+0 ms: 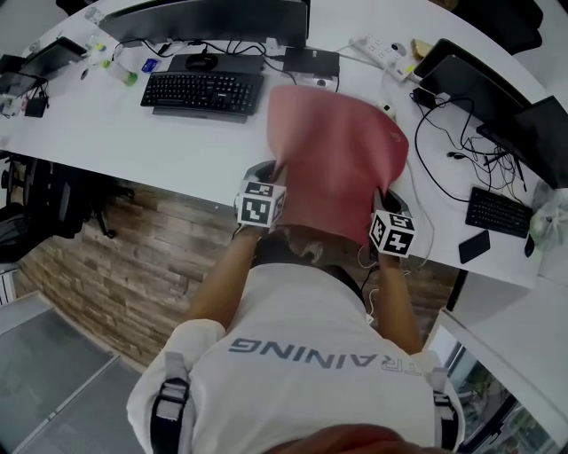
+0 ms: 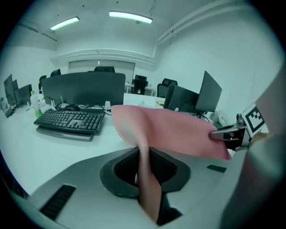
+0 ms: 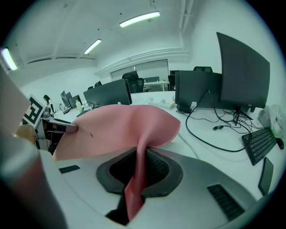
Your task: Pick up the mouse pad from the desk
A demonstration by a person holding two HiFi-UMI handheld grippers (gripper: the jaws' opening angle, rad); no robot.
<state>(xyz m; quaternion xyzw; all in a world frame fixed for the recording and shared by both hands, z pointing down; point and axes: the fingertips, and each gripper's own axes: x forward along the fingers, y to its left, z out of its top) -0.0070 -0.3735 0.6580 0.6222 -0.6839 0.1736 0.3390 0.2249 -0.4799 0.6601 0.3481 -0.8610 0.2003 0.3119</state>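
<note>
Mouse pad (image 1: 337, 155), pink and limp, is held up over the white desk (image 1: 124, 133) at the centre of the head view; whether its far edge touches the desk cannot be told. The left gripper (image 1: 277, 173) pinches its lower left corner and the right gripper (image 1: 384, 193) its lower right corner. In each gripper view the fingers are closed tight on a fold of the pad that runs down between them. A black keyboard (image 1: 202, 91) lies at the upper left, before a monitor (image 1: 213, 16), apart from the pad
</note>
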